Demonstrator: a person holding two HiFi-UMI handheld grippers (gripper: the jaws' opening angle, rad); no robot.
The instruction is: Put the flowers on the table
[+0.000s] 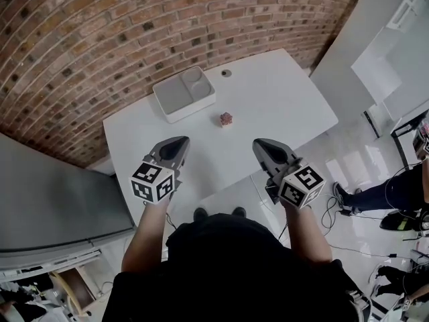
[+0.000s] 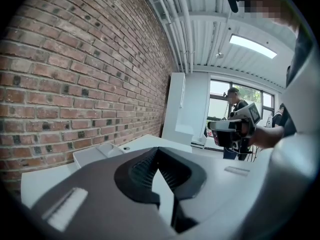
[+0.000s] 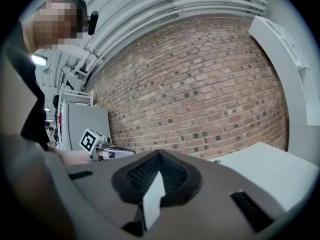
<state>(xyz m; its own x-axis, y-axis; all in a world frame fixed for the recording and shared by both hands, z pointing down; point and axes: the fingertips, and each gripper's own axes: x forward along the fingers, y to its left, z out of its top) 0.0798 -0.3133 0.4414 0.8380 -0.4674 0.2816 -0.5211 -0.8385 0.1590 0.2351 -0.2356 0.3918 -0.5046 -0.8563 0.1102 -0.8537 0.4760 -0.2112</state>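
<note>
A small pink flower [image 1: 226,119] lies near the middle of the white table [image 1: 288,99]. Both grippers hover at the table's near edge and point toward the brick wall. My left gripper [image 1: 179,140] is left of the flower and short of it, its jaws shut with nothing between them; its tips meet in the left gripper view [image 2: 158,149]. My right gripper [image 1: 259,143] is right of the flower, also shut and empty, tips together in the right gripper view [image 3: 160,152]. Each gripper view shows the other gripper off to the side. The flower shows in neither gripper view.
A white divided tray [image 1: 189,110] stands at the table's back left, near the brick wall [image 1: 134,25]. A cable hole [image 1: 226,73] sits at the far edge. A grey cabinet [image 1: 53,200] stands to the left. Another person [image 1: 395,190] and cables are on the floor at the right.
</note>
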